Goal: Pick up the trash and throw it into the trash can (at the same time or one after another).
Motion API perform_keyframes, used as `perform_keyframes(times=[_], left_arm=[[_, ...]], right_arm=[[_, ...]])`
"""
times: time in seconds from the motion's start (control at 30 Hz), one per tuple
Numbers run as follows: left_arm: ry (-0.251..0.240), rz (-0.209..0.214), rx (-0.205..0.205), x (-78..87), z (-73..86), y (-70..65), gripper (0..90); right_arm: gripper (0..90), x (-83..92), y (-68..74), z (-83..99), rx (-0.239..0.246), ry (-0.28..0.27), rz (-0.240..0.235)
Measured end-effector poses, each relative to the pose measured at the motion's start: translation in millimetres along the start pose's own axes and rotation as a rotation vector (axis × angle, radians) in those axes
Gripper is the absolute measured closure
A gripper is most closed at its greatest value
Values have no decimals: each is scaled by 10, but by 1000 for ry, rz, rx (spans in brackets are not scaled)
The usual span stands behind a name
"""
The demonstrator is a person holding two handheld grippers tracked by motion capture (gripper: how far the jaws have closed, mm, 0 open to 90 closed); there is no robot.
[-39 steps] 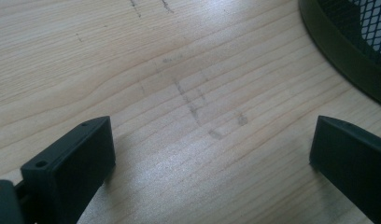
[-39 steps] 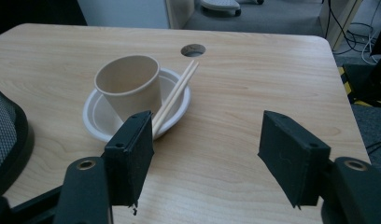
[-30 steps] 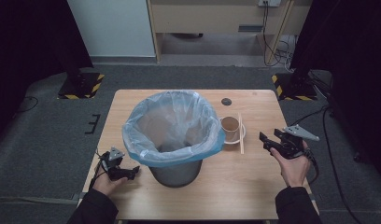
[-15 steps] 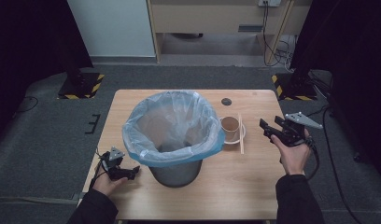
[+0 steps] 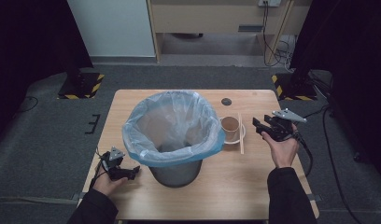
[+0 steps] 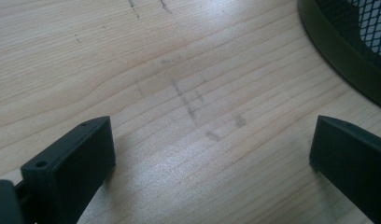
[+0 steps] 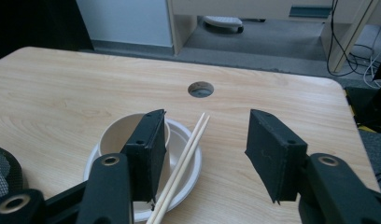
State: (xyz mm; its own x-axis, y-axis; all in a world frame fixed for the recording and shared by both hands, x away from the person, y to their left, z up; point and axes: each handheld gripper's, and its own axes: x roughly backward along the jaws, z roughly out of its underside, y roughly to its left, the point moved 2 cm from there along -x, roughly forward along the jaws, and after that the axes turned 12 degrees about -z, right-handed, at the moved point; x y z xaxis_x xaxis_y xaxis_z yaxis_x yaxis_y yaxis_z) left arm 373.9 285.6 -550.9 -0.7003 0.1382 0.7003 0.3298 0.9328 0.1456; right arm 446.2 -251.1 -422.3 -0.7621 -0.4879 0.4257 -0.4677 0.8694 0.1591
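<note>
On the wooden counter (image 5: pixel 254 186) a mesh bin (image 5: pixel 175 170) lined with a pale blue bag (image 5: pixel 172 122) stands near the middle. At about three o'clock from the bin, just beside its rim, a paper cup (image 5: pixel 230 126) sits in a shallow white plate (image 5: pixel 239 138), and a pair of chopsticks (image 5: pixel 241 134) lies across the plate's right edge, running roughly twelve to six o'clock. The right gripper (image 5: pixel 259 128) hovers at three o'clock from the cup, close to the chopsticks, pointing towards them; in the right gripper view its jaws stand apart with nothing clamped between them, having just been closing, and the chopsticks (image 7: pixel 181 164) lie on the plate (image 7: pixel 186 165) below the gap, nearer one jaw, with the cup (image 7: pixel 115 135) partly behind that jaw. The left gripper (image 5: pixel 132 171) rests at eight o'clock from the bin, low over the counter; in the left gripper view its jaws are wide apart over bare wood, the bin's dark base (image 6: pixel 347 56) at the upper right.
</note>
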Motion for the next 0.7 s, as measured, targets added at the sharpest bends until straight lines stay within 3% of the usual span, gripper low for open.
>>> perform_keyframes(times=[0.33,0.7], left_arm=[[0,2,0,-2,-2,-2,0],[-1,4,-3,-5,-6,-4,0]], right_arm=[[559,-259,9,131,1,49,-14],[568,-501,2,358,-6,122,-31]])
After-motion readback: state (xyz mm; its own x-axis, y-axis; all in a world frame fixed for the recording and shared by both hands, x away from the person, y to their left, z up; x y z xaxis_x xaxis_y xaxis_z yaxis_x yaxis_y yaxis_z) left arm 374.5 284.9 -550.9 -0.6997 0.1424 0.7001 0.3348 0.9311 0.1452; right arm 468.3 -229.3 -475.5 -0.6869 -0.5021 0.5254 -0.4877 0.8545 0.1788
